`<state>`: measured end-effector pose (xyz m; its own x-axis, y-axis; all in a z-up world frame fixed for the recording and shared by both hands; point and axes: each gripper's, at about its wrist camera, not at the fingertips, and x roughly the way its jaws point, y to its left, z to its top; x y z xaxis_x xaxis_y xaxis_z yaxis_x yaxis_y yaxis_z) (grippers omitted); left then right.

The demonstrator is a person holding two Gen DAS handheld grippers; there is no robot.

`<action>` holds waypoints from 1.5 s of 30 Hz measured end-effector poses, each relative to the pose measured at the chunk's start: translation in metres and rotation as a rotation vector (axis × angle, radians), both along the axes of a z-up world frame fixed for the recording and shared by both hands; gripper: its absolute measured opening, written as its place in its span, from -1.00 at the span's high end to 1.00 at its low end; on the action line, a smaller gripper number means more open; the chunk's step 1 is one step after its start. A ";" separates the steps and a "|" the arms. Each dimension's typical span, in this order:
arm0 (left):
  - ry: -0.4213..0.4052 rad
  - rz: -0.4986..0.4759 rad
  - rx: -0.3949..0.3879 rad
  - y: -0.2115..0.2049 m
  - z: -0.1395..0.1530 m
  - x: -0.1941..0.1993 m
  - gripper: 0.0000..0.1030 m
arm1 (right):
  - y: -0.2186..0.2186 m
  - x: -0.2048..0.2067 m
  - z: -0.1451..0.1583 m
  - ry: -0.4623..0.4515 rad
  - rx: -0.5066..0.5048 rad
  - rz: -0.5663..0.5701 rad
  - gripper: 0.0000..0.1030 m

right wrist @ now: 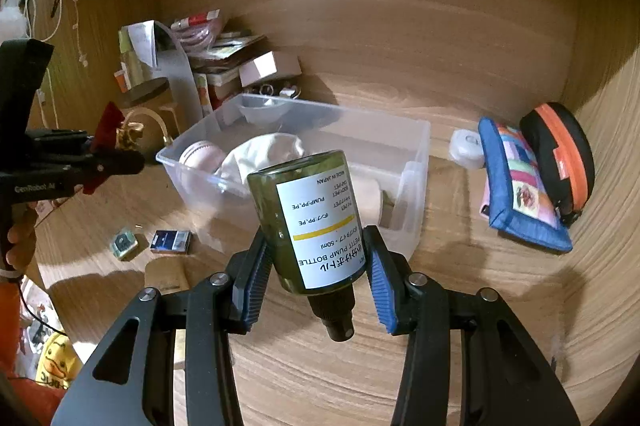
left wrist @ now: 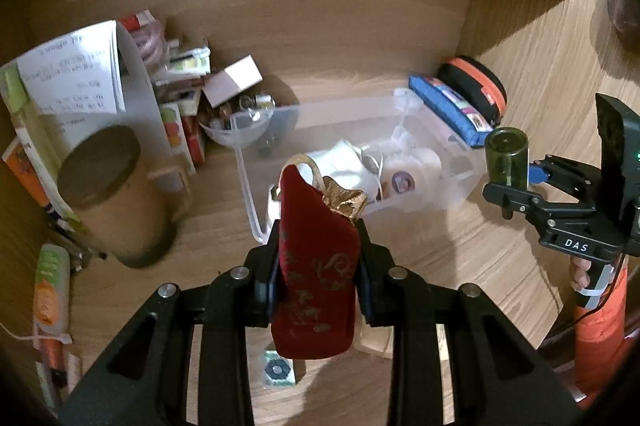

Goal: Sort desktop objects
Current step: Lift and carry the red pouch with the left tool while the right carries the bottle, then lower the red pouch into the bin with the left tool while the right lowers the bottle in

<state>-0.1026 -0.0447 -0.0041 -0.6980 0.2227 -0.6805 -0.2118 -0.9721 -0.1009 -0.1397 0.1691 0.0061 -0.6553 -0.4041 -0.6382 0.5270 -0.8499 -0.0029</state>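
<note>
Worktop [right wrist: 460, 326] is filling both views, wood grain, clutter piling in the upper left. Clear bin [right wrist: 416, 141] is sitting mid-frame, already carrying white cloth and round pale items. I am judging the step as carrying two items toward that bin for dropping.

Left tool [left wrist: 318, 254] is gripping a red pouch [left wrist: 316, 266] with gold trim, held low centre of the left view, just short of the bin's near wall. Right tool [right wrist: 316, 262] is clamping a green pump bottle [right wrist: 308, 222], cap pointing toward the camera, centre of the right view, near the bin's front edge.

Next move, as I read it: advancing each over the rim, then releasing. Both loads are converging on one bin, so the tools may be crowding each other.

Blue pencil case [right wrist: 520, 185] and black-orange case [right wrist: 560, 153] are lying at right, clear of the path. Small blue box [right wrist: 171, 241] is lying lower left.
</note>
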 end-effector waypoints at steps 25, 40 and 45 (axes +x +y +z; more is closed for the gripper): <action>0.050 0.094 -0.047 0.006 0.018 -0.090 0.41 | -0.031 -0.079 0.036 0.015 -0.026 -0.017 0.20; -0.073 0.091 -0.073 0.018 -0.039 -0.133 0.41 | -0.047 -0.134 -0.018 -0.131 0.025 -0.074 0.20; -0.091 0.076 -0.099 0.025 -0.048 -0.138 0.36 | -0.049 -0.135 -0.025 -0.147 0.033 -0.068 0.20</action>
